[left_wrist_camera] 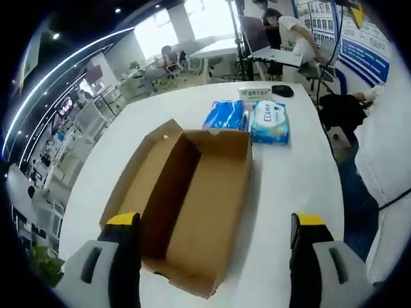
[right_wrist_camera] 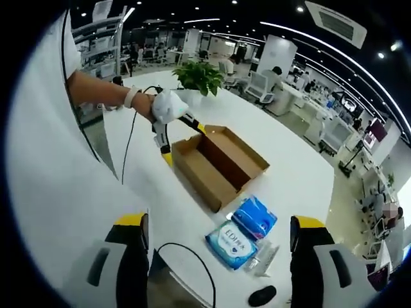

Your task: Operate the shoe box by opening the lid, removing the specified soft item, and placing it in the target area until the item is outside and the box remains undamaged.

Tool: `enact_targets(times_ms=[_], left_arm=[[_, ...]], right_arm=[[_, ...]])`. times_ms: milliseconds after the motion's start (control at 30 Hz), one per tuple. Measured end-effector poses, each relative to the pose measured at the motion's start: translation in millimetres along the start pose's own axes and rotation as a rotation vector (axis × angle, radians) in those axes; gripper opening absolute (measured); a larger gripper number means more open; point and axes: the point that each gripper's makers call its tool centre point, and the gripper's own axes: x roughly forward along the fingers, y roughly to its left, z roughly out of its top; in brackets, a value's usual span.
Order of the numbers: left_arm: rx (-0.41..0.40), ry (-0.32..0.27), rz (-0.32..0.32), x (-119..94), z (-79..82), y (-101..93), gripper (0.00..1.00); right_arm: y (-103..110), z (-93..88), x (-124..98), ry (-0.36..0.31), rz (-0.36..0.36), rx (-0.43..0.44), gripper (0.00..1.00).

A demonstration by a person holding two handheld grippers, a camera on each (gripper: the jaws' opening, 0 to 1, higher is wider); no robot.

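Note:
A brown cardboard shoe box [left_wrist_camera: 192,199] lies open on the white table [left_wrist_camera: 289,186], its lid folded out to the left, and its inside shows bare cardboard. Just past its far end lie a blue soft pack [left_wrist_camera: 225,115] and a white-and-teal tissue pack [left_wrist_camera: 270,122]. My left gripper [left_wrist_camera: 215,221] hangs open over the box's near end, its jaws wide apart. In the right gripper view the box [right_wrist_camera: 218,163] sits mid-table, with the left gripper [right_wrist_camera: 180,135] in a gloved hand at its far end. The two packs [right_wrist_camera: 255,217] [right_wrist_camera: 232,244] lie between my open right gripper [right_wrist_camera: 219,224] and the box.
A black mouse [left_wrist_camera: 281,90] and a small white labelled box [left_wrist_camera: 263,93] sit behind the packs. A black cable [right_wrist_camera: 186,256] trails over the table near the right gripper. A potted plant [right_wrist_camera: 199,74] stands at the table's far end. The person's white sleeve [right_wrist_camera: 51,160] borders the left.

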Motion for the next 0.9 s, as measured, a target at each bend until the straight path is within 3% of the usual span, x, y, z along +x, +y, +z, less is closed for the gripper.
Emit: enact_targets(times_ms=[233, 500, 733, 900], left_arm=[[0.012, 0.008, -0.039, -1, -18.7, 3.7, 0.95], [0.017, -0.003, -0.098, 6, -26.0, 5.6, 0.86], [0.036, 0.065, -0.18, 26, -48.3, -4.9, 0.77], [0.028, 0.1, -0.223, 34, -64.2, -10.1, 0.63]], right_arm=[[13, 10.4, 20, 0.027, -0.005, -0.002, 0.92], [23, 25.5, 25, 0.025, -0.012, 0.021, 0.92], [29, 27.7, 28, 0.038, -0.018, 0.044, 0.92], [32, 27.3, 30, 0.055, -0.026, 0.049, 0.91]])
